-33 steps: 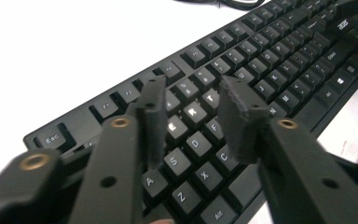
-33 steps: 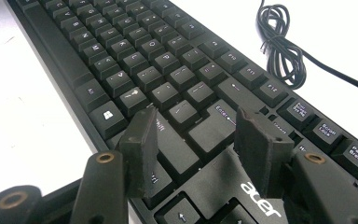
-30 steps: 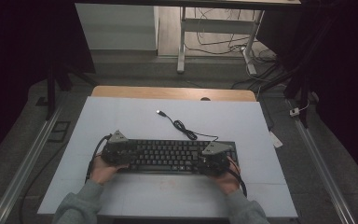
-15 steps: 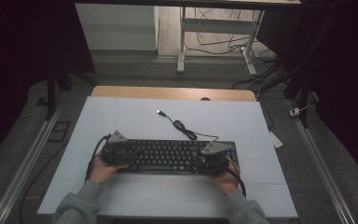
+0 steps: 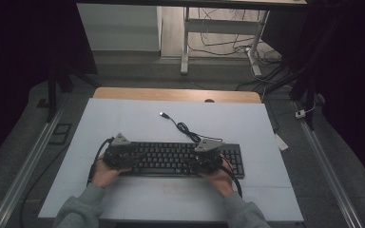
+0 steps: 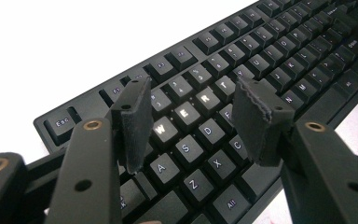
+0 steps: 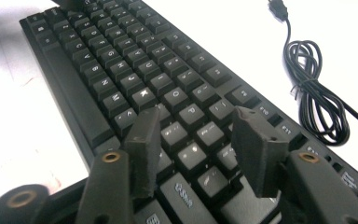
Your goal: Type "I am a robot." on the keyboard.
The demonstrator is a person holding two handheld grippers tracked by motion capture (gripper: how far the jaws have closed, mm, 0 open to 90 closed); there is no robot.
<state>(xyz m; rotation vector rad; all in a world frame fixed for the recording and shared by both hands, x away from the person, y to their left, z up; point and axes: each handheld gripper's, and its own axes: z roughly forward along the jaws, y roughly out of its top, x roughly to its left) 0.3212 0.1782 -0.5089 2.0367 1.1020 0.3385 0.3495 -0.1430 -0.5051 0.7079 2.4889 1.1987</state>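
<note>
From the high view, the black keyboard (image 5: 180,159) lay across the near half of the white table (image 5: 123,121), at about six o'clock, its coiled cable (image 5: 183,127) trailing off toward twelve. The left gripper (image 5: 123,156) hovered over the keyboard's nine o'clock end and the right gripper (image 5: 205,159) over the stretch toward three, short of the number pad, each backed by a hand in a grey sleeve.

In the left gripper view, the left gripper (image 6: 193,123) had its jaws spread wide with nothing between them, poised above the W, E and R keys (image 6: 186,115). I could not tell whether the pads touched the caps. To my eye the work was pressing keys or taking hold of the board; either way it wanted a slow, square descent so that one pad met one cap rather than straddling two.

In the right gripper view, the right gripper (image 7: 198,140) was likewise parted and empty, over the keys around P (image 7: 191,112), with the cable (image 7: 314,93) off at two o'clock. If a lift was meant, I judged both ends should rise together, with the cord kept clear of the jaws.
</note>
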